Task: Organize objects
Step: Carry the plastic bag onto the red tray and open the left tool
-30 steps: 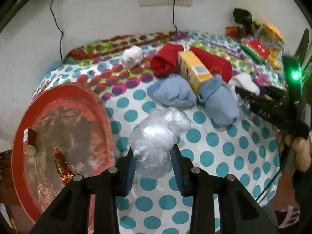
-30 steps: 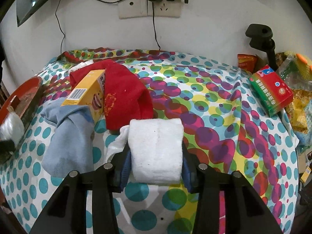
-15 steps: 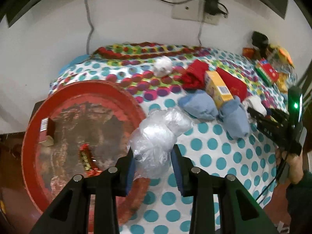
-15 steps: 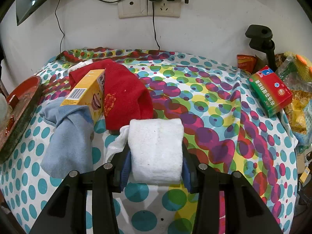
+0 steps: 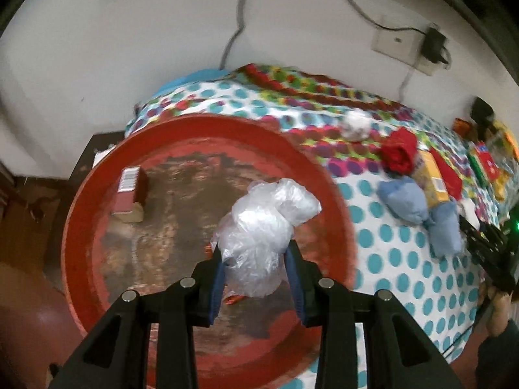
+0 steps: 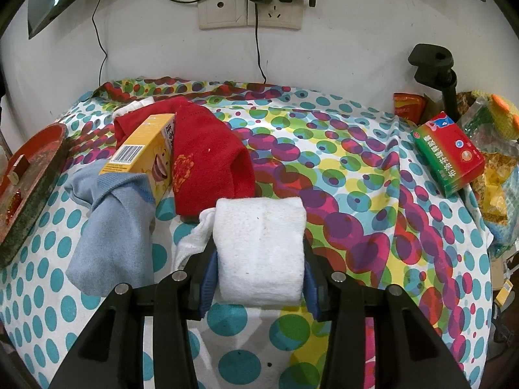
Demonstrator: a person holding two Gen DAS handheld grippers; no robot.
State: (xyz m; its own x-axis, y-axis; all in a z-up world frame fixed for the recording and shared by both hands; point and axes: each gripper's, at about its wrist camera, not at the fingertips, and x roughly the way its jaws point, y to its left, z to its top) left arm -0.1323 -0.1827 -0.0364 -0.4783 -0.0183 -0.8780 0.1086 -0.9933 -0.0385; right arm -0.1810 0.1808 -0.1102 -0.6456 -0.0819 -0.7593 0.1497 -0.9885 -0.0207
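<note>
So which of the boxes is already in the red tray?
The small dark red box with the barcode end, lying in the red tray. The yellow box and the green-and-red box are on the dotted cloth.

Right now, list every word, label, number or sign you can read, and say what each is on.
Yellow box: a barcode and red Chinese characters, too distorted to quote.
Green and red box: a line of Chinese characters, upside down and too small to read.
Small box in the red tray: a barcode, digits blurred.
Orange packet: print unreadable.
Nothing here can be quoted with confidence.
</note>
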